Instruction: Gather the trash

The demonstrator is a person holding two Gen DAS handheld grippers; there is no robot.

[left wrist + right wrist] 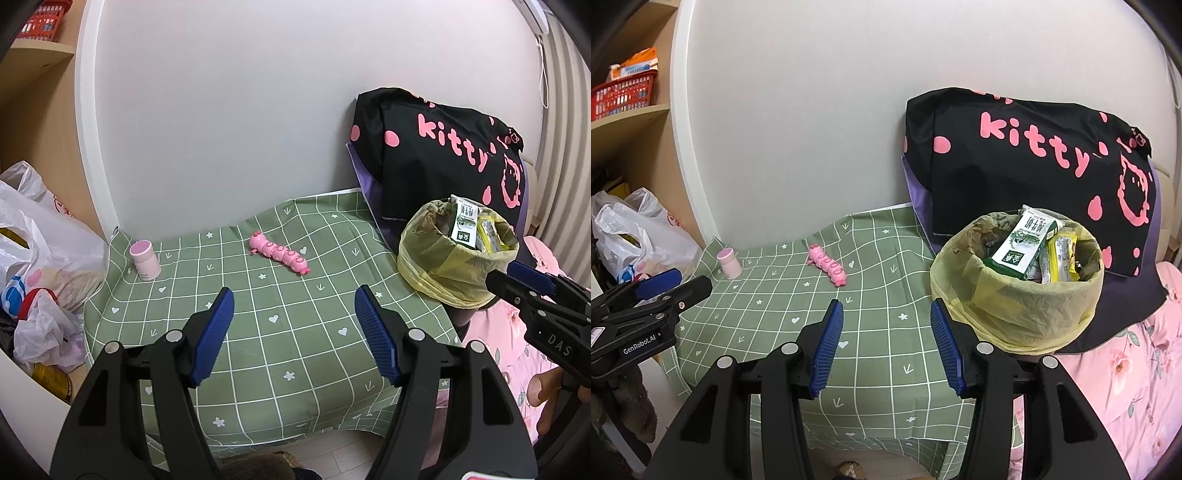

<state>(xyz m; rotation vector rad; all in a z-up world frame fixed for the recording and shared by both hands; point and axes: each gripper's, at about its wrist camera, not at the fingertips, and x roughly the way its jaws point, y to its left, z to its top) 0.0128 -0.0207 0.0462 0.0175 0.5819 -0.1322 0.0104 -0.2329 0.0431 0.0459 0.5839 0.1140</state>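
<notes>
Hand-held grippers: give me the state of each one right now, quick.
Left hand-held gripper: open, nothing between its fingers, above the green checked cloth.
Right hand-held gripper: open, holding nothing, beside the lined trash bin.

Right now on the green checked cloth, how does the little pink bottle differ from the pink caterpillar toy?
The pink bottle stands upright; the caterpillar toy lies flat on its side.
The bottle is a smooth, pale cylinder with a darker pink cap; the toy is a brighter pink, long and segmented.
The bottle sits near the cloth's far left corner; the toy lies nearer the middle.
Both are pink and rest on the green cloth, untouched.
</notes>
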